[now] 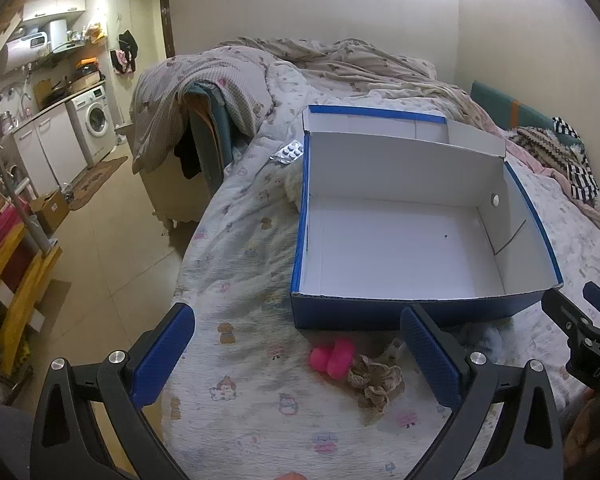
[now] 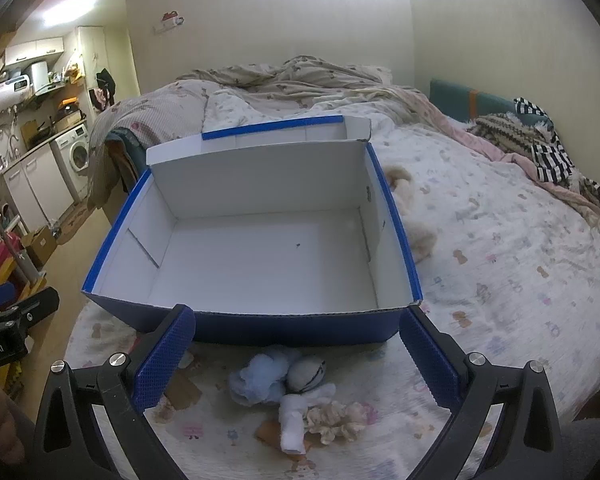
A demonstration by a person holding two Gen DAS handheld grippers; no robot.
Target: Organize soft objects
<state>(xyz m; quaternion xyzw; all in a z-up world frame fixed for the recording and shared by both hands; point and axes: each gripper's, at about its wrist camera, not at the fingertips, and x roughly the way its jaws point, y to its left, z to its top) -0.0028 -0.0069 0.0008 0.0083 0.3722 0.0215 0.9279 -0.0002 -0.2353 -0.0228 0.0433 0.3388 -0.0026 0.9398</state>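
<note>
Several small soft things lie on the printed bedspread (image 2: 500,240) just in front of the open blue shoebox (image 2: 292,326): a pale blue fluffy piece (image 2: 256,380), a rolled white sock (image 2: 292,424) and a cream ruffled scrunchie (image 2: 336,418) bunched together, with a bright pink piece (image 1: 334,358) and a beige lace scrunchie (image 1: 374,384) touching each other further left. White inside, the box holds nothing. Left gripper (image 1: 296,360) and right gripper (image 2: 296,360) both hover above the items, fingers spread wide, gripping nothing.
</note>
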